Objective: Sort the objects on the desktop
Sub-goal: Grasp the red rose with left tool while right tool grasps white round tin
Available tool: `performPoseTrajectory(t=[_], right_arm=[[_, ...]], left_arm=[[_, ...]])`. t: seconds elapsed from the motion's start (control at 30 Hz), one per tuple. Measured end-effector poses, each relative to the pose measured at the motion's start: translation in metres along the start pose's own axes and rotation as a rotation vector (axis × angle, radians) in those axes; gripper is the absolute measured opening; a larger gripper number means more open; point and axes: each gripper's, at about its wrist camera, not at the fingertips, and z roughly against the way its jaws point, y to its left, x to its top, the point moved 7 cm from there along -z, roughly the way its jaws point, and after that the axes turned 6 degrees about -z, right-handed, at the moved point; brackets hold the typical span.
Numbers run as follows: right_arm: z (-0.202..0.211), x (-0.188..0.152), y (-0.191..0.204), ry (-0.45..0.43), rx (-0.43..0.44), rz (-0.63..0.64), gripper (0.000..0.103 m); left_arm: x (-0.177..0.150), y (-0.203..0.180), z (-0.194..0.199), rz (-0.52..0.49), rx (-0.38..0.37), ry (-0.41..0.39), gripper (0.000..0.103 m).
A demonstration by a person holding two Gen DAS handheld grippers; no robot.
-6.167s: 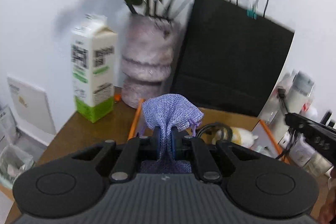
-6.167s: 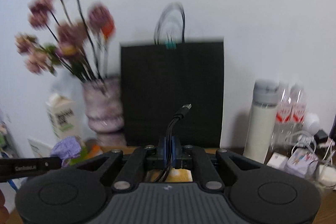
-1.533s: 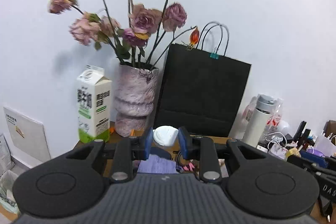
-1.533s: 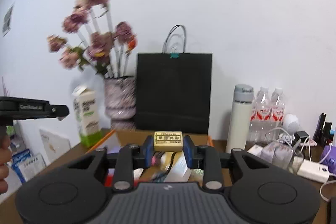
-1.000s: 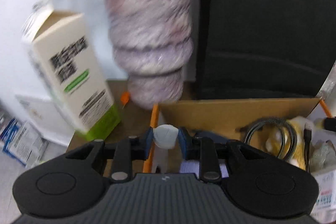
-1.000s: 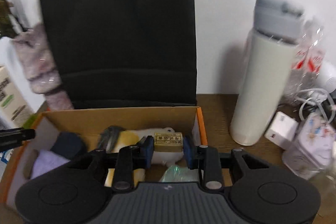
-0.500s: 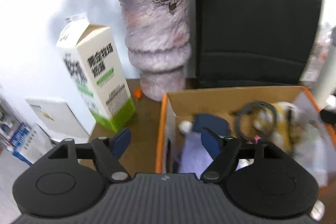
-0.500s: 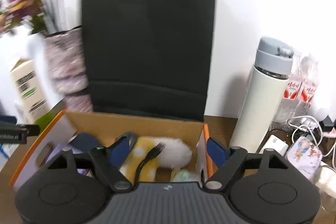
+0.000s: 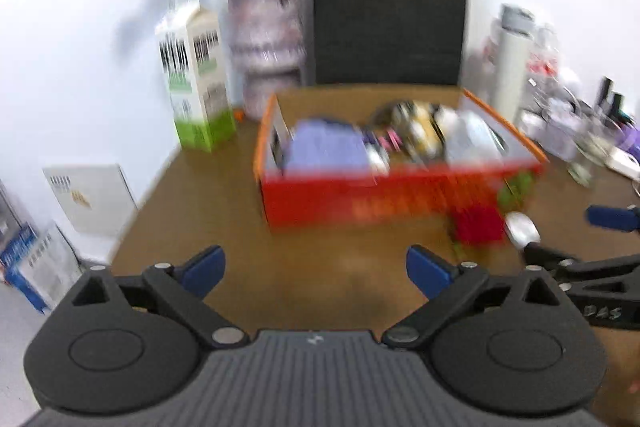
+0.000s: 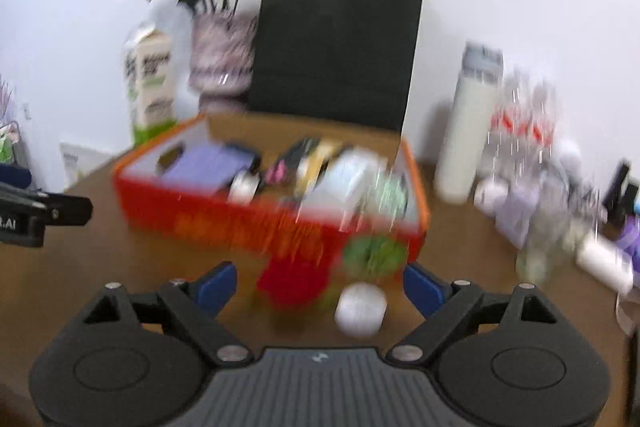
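Note:
An orange cardboard box sits on the brown desk, holding a purple cloth, cables and small items. A red object and a white round object lie on the desk in front of the box. My left gripper is open and empty, back from the box. My right gripper is open and empty, with the red and white objects just beyond its fingertips. Both views are motion-blurred.
A milk carton, a vase of dried flowers and a black paper bag stand behind the box. A white bottle, water bottles and small clutter crowd the right side.
Both grippers let go of their items over the box, opened, and pulled back and up from it. The whole box now shows from the front.

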Motion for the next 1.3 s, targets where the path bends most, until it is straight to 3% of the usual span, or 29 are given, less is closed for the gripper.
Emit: performPoseTrajectory(t=[0.13, 0.23, 0.37, 0.47, 0.57, 0.67, 0.77, 0.93, 1.03, 1.13, 1.3], right_arm=[[0.025, -0.058, 0.010, 0.070, 0.032, -0.041, 0.090], [0.048, -0.088, 0.016, 0.076, 0.042, -0.035, 0.090], [0.076, -0.115, 0.019, 0.048, 0.075, -0.058, 0.090], [0.084, -0.125, 0.016, 0.056, 0.092, -0.098, 0.090], [0.083, -0.119, 0.011, 0.041, 0.080, -0.088, 0.088], [0.065, -0.099, 0.000, -0.008, 0.032, -0.036, 0.082], [0.024, -0.072, -0.019, 0.035, -0.003, -0.055, 0.065], [-0.038, -0.033, -0.047, 0.013, -0.011, -0.109, 0.063], [-0.064, -0.025, -0.052, 0.041, -0.032, -0.106, 0.050], [-0.077, -0.025, -0.053, 0.049, -0.018, -0.105, 0.036], [-0.071, -0.026, -0.073, 0.036, 0.005, -0.218, 0.036]], left_arm=[[-0.059, -0.014, 0.025, 0.028, -0.037, 0.000, 0.103], [-0.096, -0.019, 0.041, 0.018, -0.031, 0.000, 0.103], [-0.123, -0.015, 0.053, 0.080, -0.061, 0.024, 0.103], [-0.128, -0.020, 0.054, 0.070, -0.074, 0.040, 0.103], [-0.117, -0.028, 0.055, 0.037, -0.084, 0.018, 0.103], [-0.092, -0.047, 0.045, -0.062, -0.144, 0.016, 0.103], [-0.059, -0.063, 0.023, -0.144, -0.179, 0.006, 0.103], [-0.007, -0.084, -0.033, -0.125, -0.219, -0.006, 0.103], [0.005, -0.092, -0.064, -0.106, -0.221, 0.012, 0.103], [0.015, -0.096, -0.083, -0.062, -0.232, 0.003, 0.103], [0.027, -0.106, -0.102, -0.007, -0.314, 0.002, 0.103]])
